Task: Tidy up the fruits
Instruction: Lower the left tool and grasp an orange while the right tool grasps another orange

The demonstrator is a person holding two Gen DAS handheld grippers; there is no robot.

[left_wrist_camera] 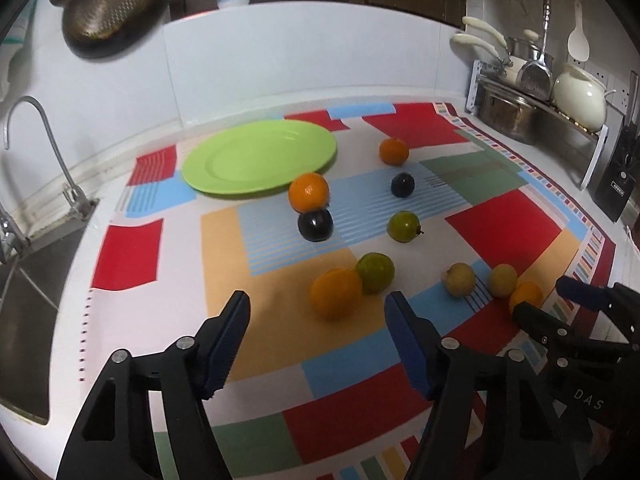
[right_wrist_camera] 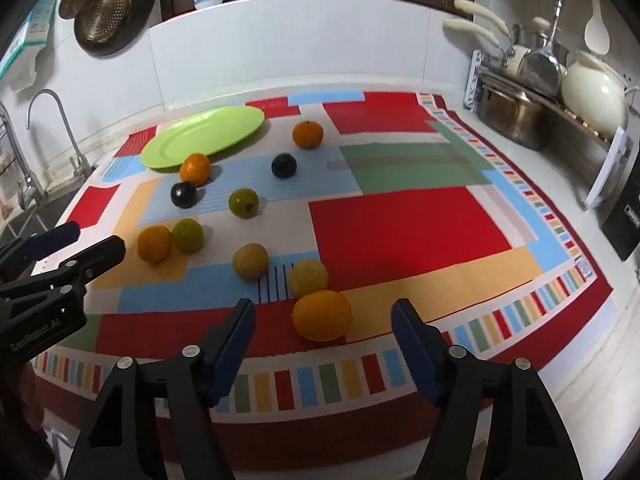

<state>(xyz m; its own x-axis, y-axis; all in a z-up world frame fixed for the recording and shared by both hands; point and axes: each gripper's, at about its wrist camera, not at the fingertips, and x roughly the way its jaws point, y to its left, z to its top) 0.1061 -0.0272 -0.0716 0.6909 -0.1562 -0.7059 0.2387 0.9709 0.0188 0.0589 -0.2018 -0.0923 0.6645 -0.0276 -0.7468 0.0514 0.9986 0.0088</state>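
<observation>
Left gripper (left_wrist_camera: 318,306) gaping above the cloth (left_wrist_camera: 132,252), empty — near orange (left_wrist_camera: 336,292) just beyond, touching a green fruit (left_wrist_camera: 375,278). Right gripper (right_wrist_camera: 324,314) likewise apart, another orange (right_wrist_camera: 322,315) between, unpressed. Green plate (left_wrist_camera: 260,156) far left, bare.

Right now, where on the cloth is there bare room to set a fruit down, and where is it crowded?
Free: the large red patch right of the fruits, and the green plate, which holds nothing. Crowded: the left half, from the far orange down to the near orange before the right gripper.
</observation>
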